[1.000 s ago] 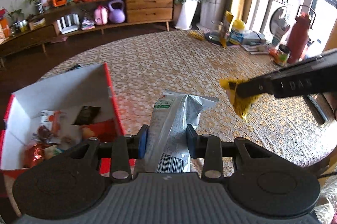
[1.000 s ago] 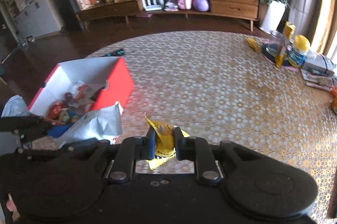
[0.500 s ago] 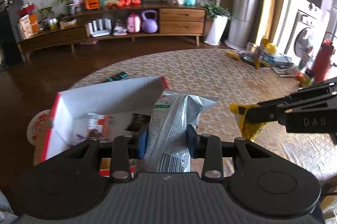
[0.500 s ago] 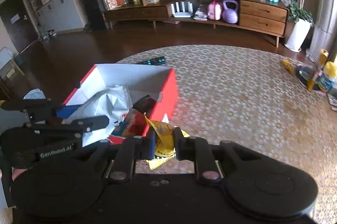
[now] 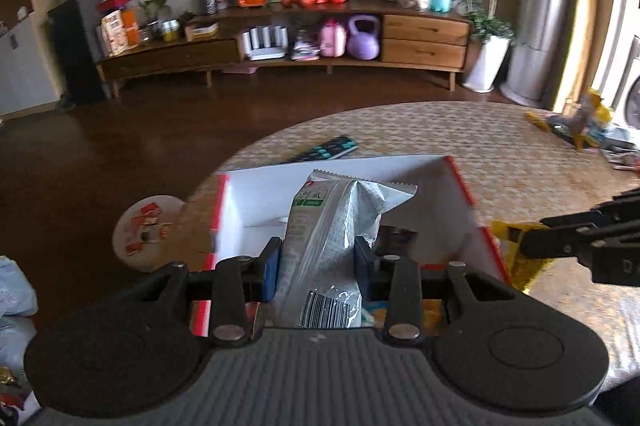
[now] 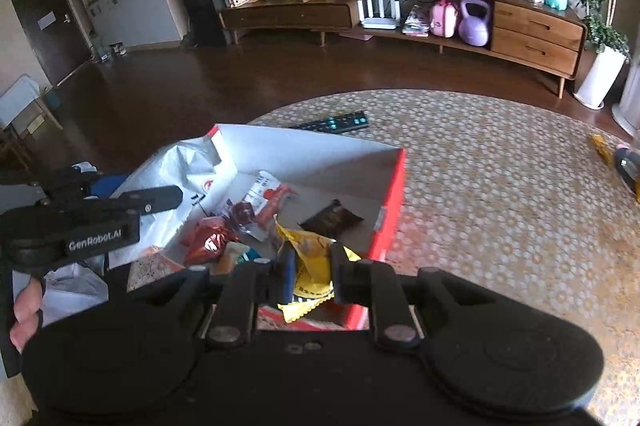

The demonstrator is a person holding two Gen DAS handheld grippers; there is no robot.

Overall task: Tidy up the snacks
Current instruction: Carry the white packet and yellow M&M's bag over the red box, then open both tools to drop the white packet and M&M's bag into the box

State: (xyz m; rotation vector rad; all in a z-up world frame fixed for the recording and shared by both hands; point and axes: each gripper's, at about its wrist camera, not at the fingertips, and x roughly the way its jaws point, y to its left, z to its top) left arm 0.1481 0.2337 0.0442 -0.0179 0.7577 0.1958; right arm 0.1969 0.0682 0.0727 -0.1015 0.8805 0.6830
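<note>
My left gripper (image 5: 316, 262) is shut on a silver snack bag (image 5: 332, 242), which hangs over the open red box (image 5: 460, 182) with white inner walls. In the right wrist view the same silver snack bag (image 6: 176, 178) shows at the box's left side, held by the left gripper (image 6: 160, 200). My right gripper (image 6: 312, 268) is shut on a yellow snack packet (image 6: 310, 266) above the near edge of the red box (image 6: 394, 194). Several snack packets (image 6: 240, 222) lie inside. The yellow snack packet (image 5: 516, 258) also shows at the right of the left wrist view.
The box stands on a round table with a patterned cloth (image 6: 500, 186). A black remote (image 6: 332, 124) lies beyond the box. A round white lid (image 5: 146, 232) sits left of it. More clutter (image 5: 580, 128) lies at the far right. A hand (image 6: 24, 310) grips the left tool.
Both grippers have swung left with their packets. The red box has come from the left to straight under them; the silver bag and yellow packet now hang over it.
</note>
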